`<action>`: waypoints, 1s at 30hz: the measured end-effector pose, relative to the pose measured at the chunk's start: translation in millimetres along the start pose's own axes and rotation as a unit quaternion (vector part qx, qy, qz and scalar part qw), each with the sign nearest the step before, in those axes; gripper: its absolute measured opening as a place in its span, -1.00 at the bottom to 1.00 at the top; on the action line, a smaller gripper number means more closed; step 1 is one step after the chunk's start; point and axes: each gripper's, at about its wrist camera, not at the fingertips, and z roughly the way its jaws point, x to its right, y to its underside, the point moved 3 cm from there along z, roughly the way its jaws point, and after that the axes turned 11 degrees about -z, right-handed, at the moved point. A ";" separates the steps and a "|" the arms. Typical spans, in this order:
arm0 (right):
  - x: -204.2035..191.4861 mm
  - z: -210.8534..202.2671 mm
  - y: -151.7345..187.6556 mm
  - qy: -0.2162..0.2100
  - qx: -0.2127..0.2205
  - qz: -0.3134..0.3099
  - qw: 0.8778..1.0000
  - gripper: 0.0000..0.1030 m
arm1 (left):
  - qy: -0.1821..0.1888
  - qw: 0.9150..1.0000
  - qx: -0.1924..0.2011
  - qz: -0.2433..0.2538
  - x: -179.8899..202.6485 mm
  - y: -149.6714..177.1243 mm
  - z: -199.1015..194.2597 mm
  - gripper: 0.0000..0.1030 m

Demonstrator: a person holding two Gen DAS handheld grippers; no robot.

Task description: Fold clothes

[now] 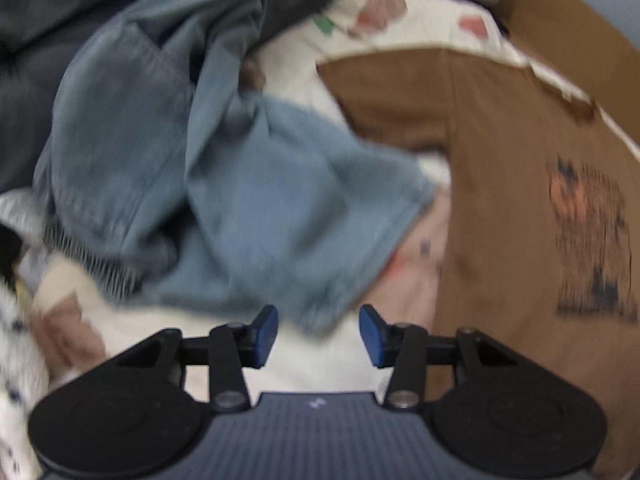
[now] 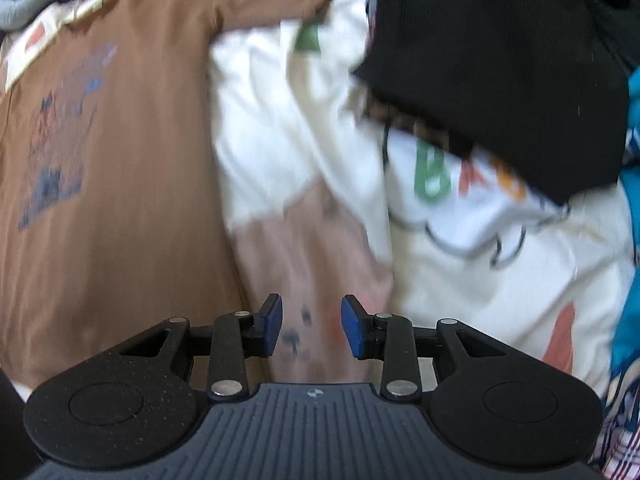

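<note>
Brown T-shirt (image 1: pixel 500 160) lies spread flat on the patterned bedding (image 2: pixel 280 120), between my two empty tongs: left gripper (image 1: pixel 319 336) and right gripper (image 2: pixel 311 326) gape. I judge a sleeve grab fits.

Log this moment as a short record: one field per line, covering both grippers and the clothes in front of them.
left gripper: open, holding nothing
right gripper: open, holding nothing
brown t-shirt: spread out, printed graphic facing up
blue denim garment: crumpled, ahead of left gripper
black garment: lying over white printed fabric
image quality: motion-blurred
</note>
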 end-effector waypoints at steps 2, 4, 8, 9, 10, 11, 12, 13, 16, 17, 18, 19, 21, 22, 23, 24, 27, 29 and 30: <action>-1.7 -2.5 -8.4 0.004 0.019 0.004 1.000 -0.08 | 0.008 1.000 0.017 -0.009 4.5 -21.2 5.0 -0.07; -3.4 -2.9 -19.5 0.008 0.036 0.010 0.999 0.24 | 0.017 0.999 0.033 -0.017 8.9 -42.1 10.5 -0.06; -13.9 -0.8 -47.7 0.006 0.064 0.016 0.998 0.40 | 0.025 0.998 0.056 -0.029 17.6 -77.4 30.3 -0.05; -16.5 -0.8 -53.3 0.006 0.068 0.015 0.998 0.40 | 0.027 0.997 0.061 -0.032 20.1 -85.8 35.6 -0.05; -18.0 -2.5 -58.4 0.006 0.073 0.014 0.997 0.40 | 0.028 0.997 0.061 -0.036 21.5 -91.3 40.8 -0.05; -19.5 -4.2 -63.4 0.006 0.078 0.013 0.997 0.40 | 0.030 0.997 0.061 -0.040 22.8 -96.8 46.1 -0.05; -21.5 -4.7 -67.9 0.006 0.082 0.011 0.997 0.40 | 0.032 0.997 0.061 -0.045 24.2 -102.3 51.3 -0.06; -23.8 -4.1 -71.7 0.006 0.085 0.009 0.996 0.40 | 0.033 0.996 0.061 -0.049 25.5 -107.8 56.5 -0.06; -31.3 -1.6 -83.4 0.007 0.096 0.004 0.995 0.41 | 0.038 0.995 0.061 -0.062 29.6 -124.3 72.2 -0.06; -33.9 -0.6 -87.3 0.006 0.099 0.003 0.995 0.41 | 0.040 0.995 0.061 -0.066 31.0 -129.8 77.4 -0.07; -36.6 0.4 -91.1 0.006 0.102 0.001 0.995 0.41 | 0.042 0.995 0.061 -0.070 32.3 -135.3 82.7 -0.07; -39.2 1.5 -95.0 0.006 0.105 0.000 0.994 0.41 | 0.044 0.994 0.062 -0.074 33.7 -140.8 87.9 -0.08; -44.6 3.4 -101.6 0.004 0.110 -0.003 0.994 0.42 | 0.044 0.994 0.059 -0.080 35.7 -147.3 98.5 -0.11; -47.6 4.1 -103.2 0.000 0.110 -0.005 0.994 0.42 | 0.043 0.994 0.057 -0.081 36.3 -148.7 103.9 -0.12; -50.5 4.9 -104.8 -0.003 0.110 -0.007 0.994 0.42 | 0.042 0.994 0.054 -0.083 37.0 -150.0 109.3 -0.15; -53.5 5.7 -105.8 -0.005 0.110 -0.010 0.994 0.42 | 0.041 0.994 0.052 -0.084 37.7 -151.4 114.7 -0.17; -60.2 3.9 -106.3 0.011 0.121 -0.023 0.992 0.42 | 0.038 0.994 0.044 -0.089 39.7 -155.4 130.9 -0.32; -59.8 2.2 -106.1 0.016 0.125 -0.019 0.992 0.42 | 0.036 0.994 0.040 -0.092 41.1 -158.1 141.7 -0.37; -59.0 1.6 -106.0 0.017 0.125 -0.014 0.992 0.42 | 0.035 0.994 0.037 -0.093 41.7 -159.5 147.0 -0.39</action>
